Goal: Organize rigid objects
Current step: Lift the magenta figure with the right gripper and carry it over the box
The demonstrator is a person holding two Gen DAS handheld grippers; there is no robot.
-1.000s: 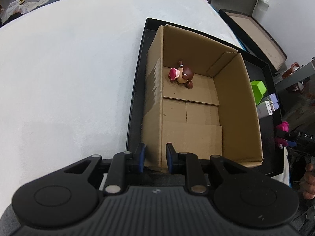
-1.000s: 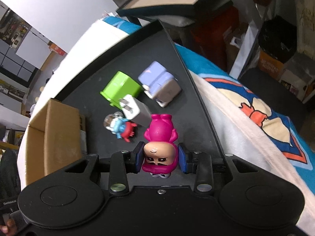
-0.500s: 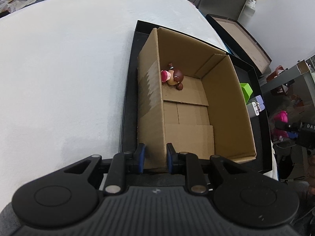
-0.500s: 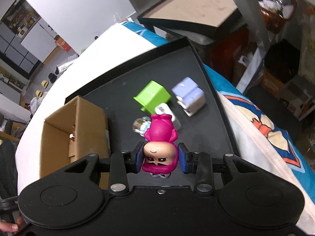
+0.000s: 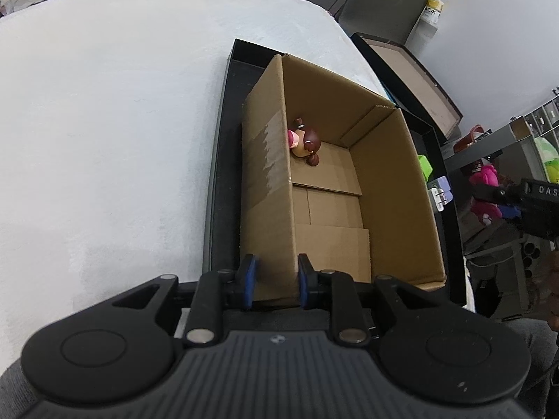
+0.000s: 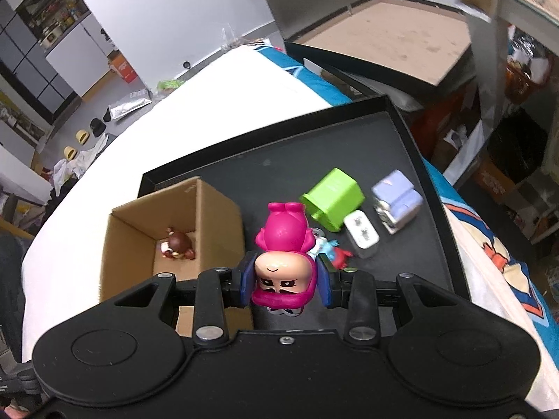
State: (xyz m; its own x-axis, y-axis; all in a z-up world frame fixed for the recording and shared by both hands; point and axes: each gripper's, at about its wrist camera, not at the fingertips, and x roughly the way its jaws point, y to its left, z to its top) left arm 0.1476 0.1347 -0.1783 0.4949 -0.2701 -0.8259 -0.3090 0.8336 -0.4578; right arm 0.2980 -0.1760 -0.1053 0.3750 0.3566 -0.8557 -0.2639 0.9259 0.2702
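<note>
My right gripper [image 6: 283, 284] is shut on a pink toy figure [image 6: 282, 244], held above the black tray [image 6: 279, 171], just right of the open cardboard box [image 6: 216, 223]. The pink figure also shows far right in the left wrist view [image 5: 484, 178]. My left gripper [image 5: 273, 281] is shut on the near left wall of the cardboard box [image 5: 265, 216]. A brown-haired doll [image 5: 305, 143] lies in the box's far left corner, also seen in the right wrist view [image 6: 176, 246].
On the tray lie a green cube [image 6: 332, 202], a white charger [image 6: 361, 235], a lilac block [image 6: 396, 197] and a small blue-red figure [image 6: 333, 251]. The tray sits on a white bed [image 5: 104, 122]. An empty black lid [image 6: 384, 31] lies beyond.
My right gripper has lifted the pink figure and carried it left toward the box. The left gripper has stayed clamped on the box wall.
</note>
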